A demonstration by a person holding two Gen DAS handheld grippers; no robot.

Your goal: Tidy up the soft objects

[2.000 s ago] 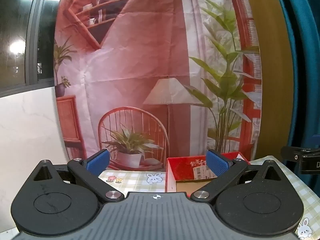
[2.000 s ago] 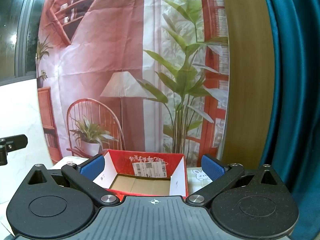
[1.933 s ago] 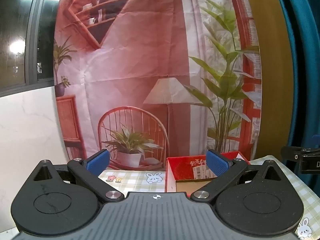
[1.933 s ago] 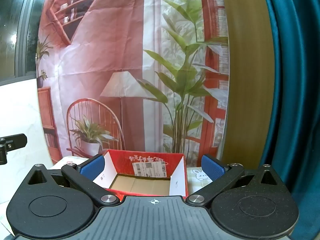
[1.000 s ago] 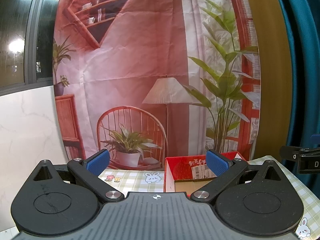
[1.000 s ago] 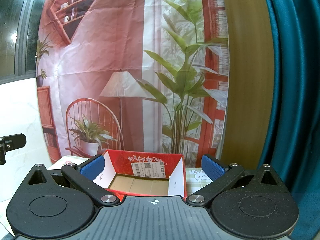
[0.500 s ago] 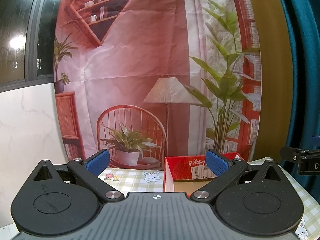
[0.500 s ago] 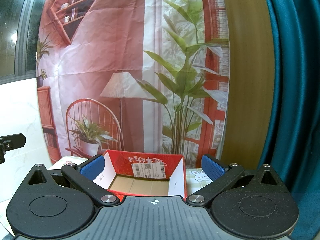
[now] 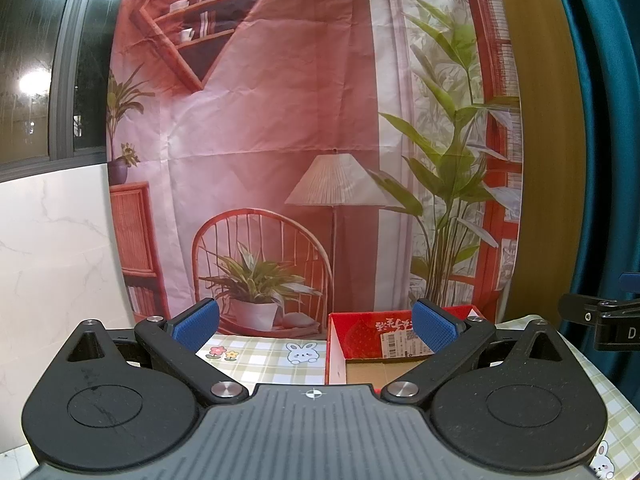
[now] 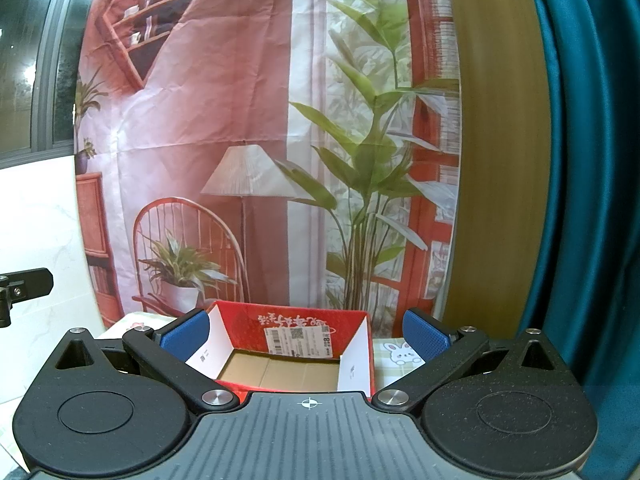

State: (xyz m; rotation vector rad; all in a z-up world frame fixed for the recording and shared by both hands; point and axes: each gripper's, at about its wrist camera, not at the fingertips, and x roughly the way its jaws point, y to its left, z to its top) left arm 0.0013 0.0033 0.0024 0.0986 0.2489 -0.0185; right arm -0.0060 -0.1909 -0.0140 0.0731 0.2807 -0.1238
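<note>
An open red cardboard box point(image 10: 296, 330) with a brown floor and a shipping label stands at the far edge of the table, straight ahead of my right gripper point(image 10: 306, 336). It shows empty. In the left wrist view the box point(image 9: 360, 336) is ahead and to the right of my left gripper point(image 9: 316, 326). Both grippers are open and hold nothing, raised above the near side of the table. No soft object shows in either view.
A green checked tablecloth with rabbit prints point(image 9: 272, 354) covers the table. A printed room backdrop point(image 9: 280, 160) hangs right behind the box. A teal curtain point(image 10: 592, 200) is at the right, a white marble wall point(image 9: 52, 260) at the left.
Both views have shifted only slightly. Both grippers stay open and empty.
</note>
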